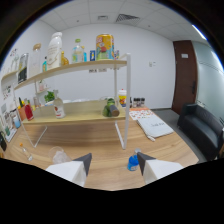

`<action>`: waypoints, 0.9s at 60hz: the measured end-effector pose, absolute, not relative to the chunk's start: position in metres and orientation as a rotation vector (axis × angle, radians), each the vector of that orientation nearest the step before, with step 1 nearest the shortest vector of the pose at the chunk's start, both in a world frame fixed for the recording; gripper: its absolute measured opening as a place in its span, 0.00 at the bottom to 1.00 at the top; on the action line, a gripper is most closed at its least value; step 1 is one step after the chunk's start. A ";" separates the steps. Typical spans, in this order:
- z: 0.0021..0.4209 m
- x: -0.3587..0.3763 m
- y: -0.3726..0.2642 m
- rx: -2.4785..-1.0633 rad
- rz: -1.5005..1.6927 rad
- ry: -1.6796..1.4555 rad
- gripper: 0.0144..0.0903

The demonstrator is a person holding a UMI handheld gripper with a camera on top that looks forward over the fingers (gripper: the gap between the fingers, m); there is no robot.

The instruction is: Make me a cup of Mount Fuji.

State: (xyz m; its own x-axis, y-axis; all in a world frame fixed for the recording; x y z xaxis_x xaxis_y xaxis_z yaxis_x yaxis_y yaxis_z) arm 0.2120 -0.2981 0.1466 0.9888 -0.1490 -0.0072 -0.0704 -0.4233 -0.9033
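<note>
While tongs (114, 161) open, bottle shelf (75, 67) well beyond them.

My gripper (114, 164) hangs above the wooden table (100, 150), its fingers apart with nothing between them. A clear cup (59, 156) stands just beyond the left finger. A small blue bottle (133, 161) stands beside the right finger. Bottles (104, 46) line the two-tier shelf (80, 67) beyond.

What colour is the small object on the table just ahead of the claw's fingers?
Blue. The small object sits on the wooden table, shown in the gripper view; the claw is open, holding nothing.
</note>
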 end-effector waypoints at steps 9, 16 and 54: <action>0.152 0.129 -0.307 -1.994 -0.027 0.141 0.93; 0.137 0.072 -0.303 -2.015 0.013 0.098 0.94; 0.392 -0.060 -0.157 -1.699 0.053 0.013 0.93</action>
